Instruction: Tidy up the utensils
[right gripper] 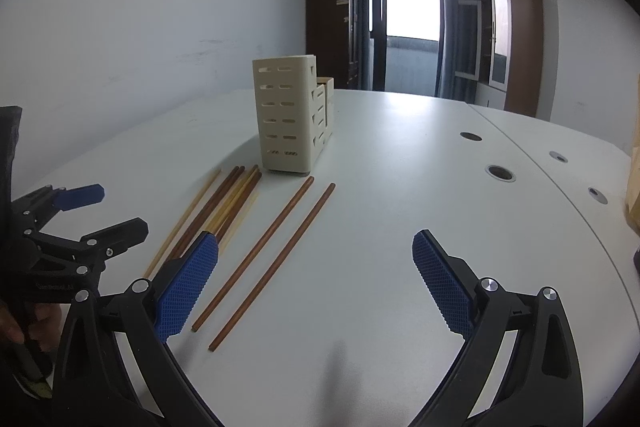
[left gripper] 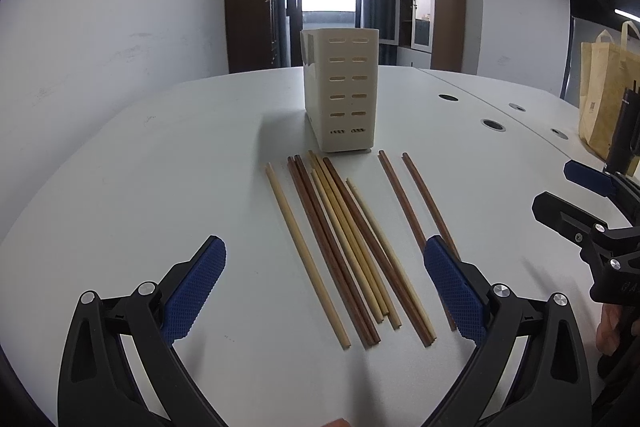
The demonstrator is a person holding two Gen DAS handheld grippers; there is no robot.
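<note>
A cream slotted utensil holder (left gripper: pixel 340 89) (right gripper: pixel 286 117) stands upright on the white table (left gripper: pixel 160 167). Before it lie several chopsticks: a mixed bundle of light bamboo and dark brown ones (left gripper: pixel 344 247) (right gripper: pixel 224 207), and two dark brown chopsticks (left gripper: pixel 416 207) (right gripper: pixel 276 255) apart to the right. My left gripper (left gripper: pixel 324 291) is open above the near ends of the bundle, nothing between its fingers. My right gripper (right gripper: pixel 316 279) is open too, just right of the two separate chopsticks, holding nothing. Each gripper shows at the edge of the other's view.
Round cable holes (left gripper: pixel 494 125) (right gripper: pixel 500 173) dot the table's right side along a seam. A tan tote bag (left gripper: pixel 604 95) stands at the far right. A white wall runs on the left; cabinets and a glass door stand behind.
</note>
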